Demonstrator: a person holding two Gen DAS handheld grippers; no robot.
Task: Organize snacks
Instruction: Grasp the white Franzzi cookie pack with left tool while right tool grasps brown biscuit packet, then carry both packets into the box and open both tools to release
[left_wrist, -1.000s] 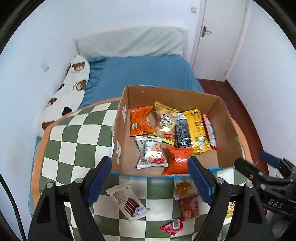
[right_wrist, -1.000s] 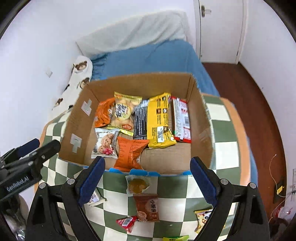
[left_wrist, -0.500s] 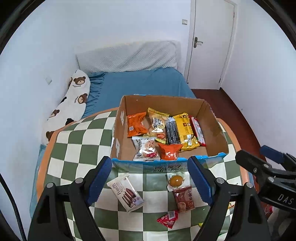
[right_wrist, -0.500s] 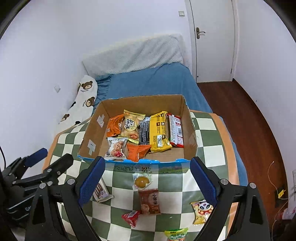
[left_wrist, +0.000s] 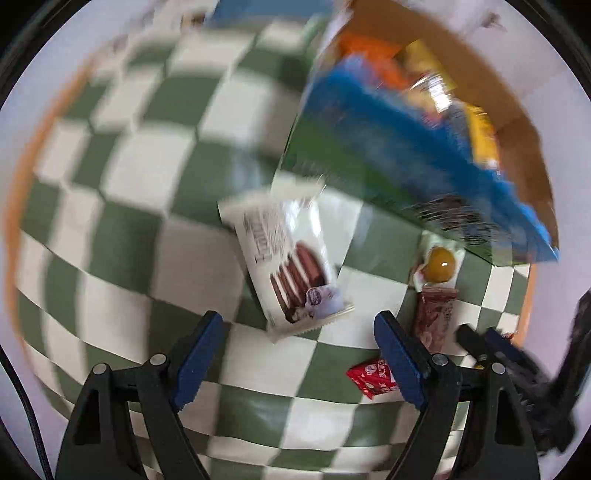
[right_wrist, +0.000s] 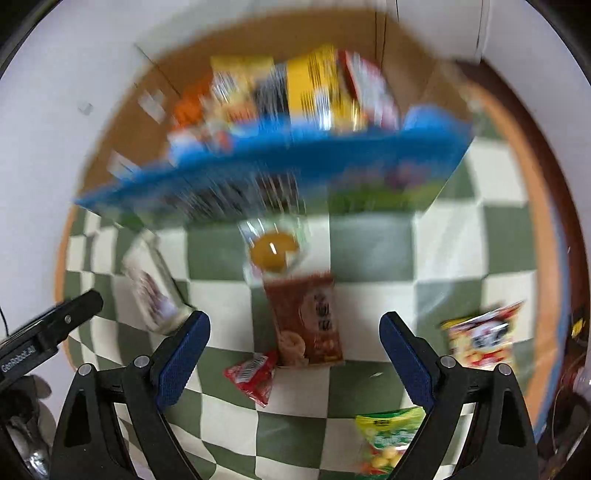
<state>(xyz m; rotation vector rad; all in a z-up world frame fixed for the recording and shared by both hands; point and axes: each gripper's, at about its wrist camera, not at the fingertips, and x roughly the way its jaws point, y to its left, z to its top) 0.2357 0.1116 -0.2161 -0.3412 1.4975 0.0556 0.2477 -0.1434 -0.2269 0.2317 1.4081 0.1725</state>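
A cardboard box (left_wrist: 513, 122) with a blue front rim holds several snack packets and stands on a green-and-white checked cloth (left_wrist: 147, 177). My left gripper (left_wrist: 299, 354) is open, pointing down at a white biscuit packet (left_wrist: 288, 258) lying just beyond its fingers. My right gripper (right_wrist: 295, 354) is open over a brown snack packet (right_wrist: 306, 317), with a small red packet (right_wrist: 253, 376) and a clear pack with a yellow sweet (right_wrist: 273, 251) close by. Both views are blurred by motion.
A red-and-yellow cartoon packet (right_wrist: 480, 336) and a green packet (right_wrist: 388, 439) lie at the right of the cloth. The other gripper's black arm shows at the left edge of the right wrist view (right_wrist: 40, 339). The orange table edge (right_wrist: 524, 155) curves round the cloth.
Both grippers have dropped sharply towards the table and tilted downwards. The bed and room have left the views; loose packets in front of the box now fill them. Jaws stay equally wide.
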